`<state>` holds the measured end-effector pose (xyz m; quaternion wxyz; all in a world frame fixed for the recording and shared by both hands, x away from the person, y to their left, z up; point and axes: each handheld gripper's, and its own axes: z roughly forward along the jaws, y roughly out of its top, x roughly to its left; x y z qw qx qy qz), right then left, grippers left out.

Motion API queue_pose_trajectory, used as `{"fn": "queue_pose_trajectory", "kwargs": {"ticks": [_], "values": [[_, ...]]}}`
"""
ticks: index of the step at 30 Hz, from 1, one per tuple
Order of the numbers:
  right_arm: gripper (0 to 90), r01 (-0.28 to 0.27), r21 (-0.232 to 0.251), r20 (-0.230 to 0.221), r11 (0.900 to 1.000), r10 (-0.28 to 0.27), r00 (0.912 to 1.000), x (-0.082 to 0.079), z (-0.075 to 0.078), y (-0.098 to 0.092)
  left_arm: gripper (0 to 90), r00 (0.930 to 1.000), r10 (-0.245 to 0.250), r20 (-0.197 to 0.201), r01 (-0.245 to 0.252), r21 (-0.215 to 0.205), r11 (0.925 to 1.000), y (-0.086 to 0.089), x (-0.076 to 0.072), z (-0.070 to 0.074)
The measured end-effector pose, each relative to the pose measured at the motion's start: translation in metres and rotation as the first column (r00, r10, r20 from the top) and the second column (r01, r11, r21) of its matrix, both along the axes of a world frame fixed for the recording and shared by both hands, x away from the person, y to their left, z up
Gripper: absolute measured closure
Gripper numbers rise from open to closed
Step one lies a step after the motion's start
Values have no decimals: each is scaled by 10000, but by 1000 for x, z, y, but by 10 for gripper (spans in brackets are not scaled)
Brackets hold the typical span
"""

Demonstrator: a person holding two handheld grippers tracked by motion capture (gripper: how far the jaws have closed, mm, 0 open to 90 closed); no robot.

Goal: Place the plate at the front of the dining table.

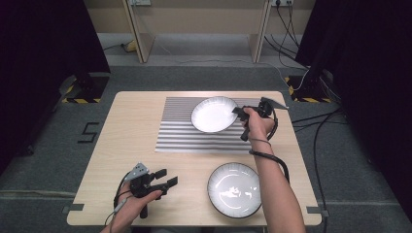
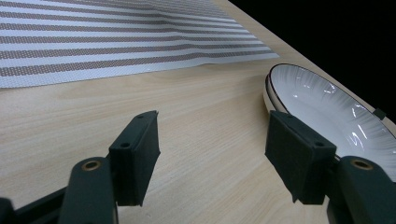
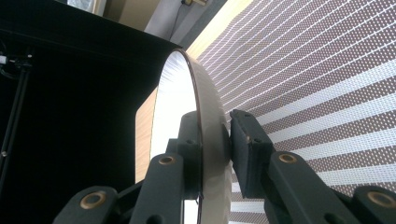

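Now, from the high view: right claw (image 1: 238,110) clamped on the rim of the white bowl (image 1: 213,114), held tilted over the striped mat (image 1: 180,131), bowl body reaching leftward from the claw across the mat. Second bowl (image 1: 234,189) flat on the tabletop (image 1: 131,126), on the near side of that claw and beside the forearm. Left claw (image 1: 164,177) spread wide and holding nothing, low at the near left, second bowl off to its right with bare wood between. Right hand plainly the one on the job. Beyond the tabletop, grey floor, dark curtains either side, cables trailing at the right.

Over to the left gripper view: left claw (image 2: 212,163) gaping, nothing between the pads, pale wood underneath. Second bowl (image 2: 327,107) just past the right-hand jaw, apart from it; striped mat (image 2: 116,42) ahead.

Then the right gripper view: right claw (image 3: 215,144) pinching the wall of the white bowl (image 3: 208,93), one pad inside, one outside, rim running straight away from the jaws. Striped mat (image 3: 317,79) right behind, so likely a short drop left to set it down flat.
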<state>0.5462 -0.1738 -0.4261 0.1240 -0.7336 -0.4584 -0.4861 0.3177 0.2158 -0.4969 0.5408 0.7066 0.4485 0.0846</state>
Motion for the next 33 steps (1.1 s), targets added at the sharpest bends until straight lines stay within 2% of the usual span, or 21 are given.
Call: {"fn": "queue_pose_trajectory", "kwargs": {"ticks": [33], "values": [[736, 569, 20, -469, 9984, -567, 9973, 21, -27, 4, 344, 9998, -166, -117, 167, 56, 9998, -3, -2, -5]]}}
